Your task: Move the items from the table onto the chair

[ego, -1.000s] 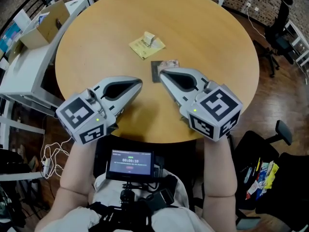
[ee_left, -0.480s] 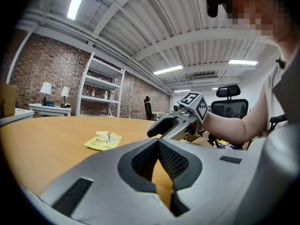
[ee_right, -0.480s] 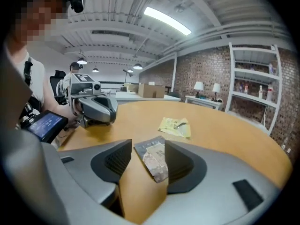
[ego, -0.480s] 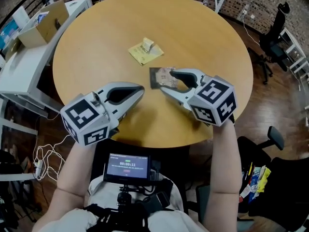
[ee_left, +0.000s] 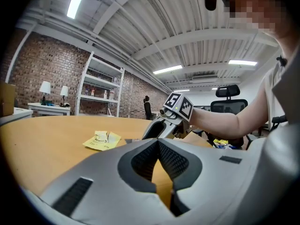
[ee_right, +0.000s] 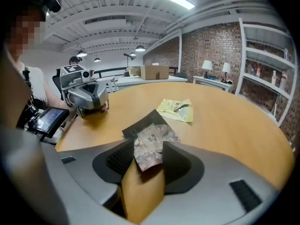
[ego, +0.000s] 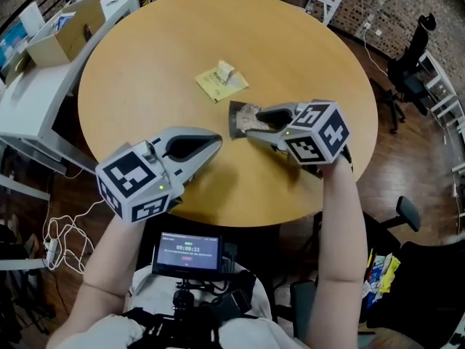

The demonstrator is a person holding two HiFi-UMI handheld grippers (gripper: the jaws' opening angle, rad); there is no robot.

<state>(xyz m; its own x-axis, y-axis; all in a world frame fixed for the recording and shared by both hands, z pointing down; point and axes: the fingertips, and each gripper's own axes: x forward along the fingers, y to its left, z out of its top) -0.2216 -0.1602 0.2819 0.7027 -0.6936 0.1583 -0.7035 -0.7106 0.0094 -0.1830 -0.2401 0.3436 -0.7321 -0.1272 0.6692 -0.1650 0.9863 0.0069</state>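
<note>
A round wooden table [ego: 145, 64] carries a yellow packet [ego: 221, 81] with a small white sachet on it. Nearer me lies a dark flat packet [ego: 237, 116] with a camouflage-print sachet [ee_right: 151, 143] on top. My right gripper [ego: 248, 123] tilts down over them. Its jaws have just been opening wide, then easing in slightly, and they now stand open. The sachet's near corner lies between the pads [ee_right: 174, 159] without being pressed. My left gripper [ego: 216, 138] hovers level over the table's near side, shut and empty, pointing at the right gripper [ee_left: 156, 127].
A white side table with a cardboard box [ego: 62, 38] stands at the far left. A black office chair [ego: 407, 71] is at the right, and another dark chair holding small items [ego: 385, 271] sits at the lower right. A small screen [ego: 185, 251] hangs at my chest.
The right gripper has moved forward and down to the dark packet, tipped downward, and its jaws have gone from shut to wide open around the sachet. The left gripper has barely moved.
</note>
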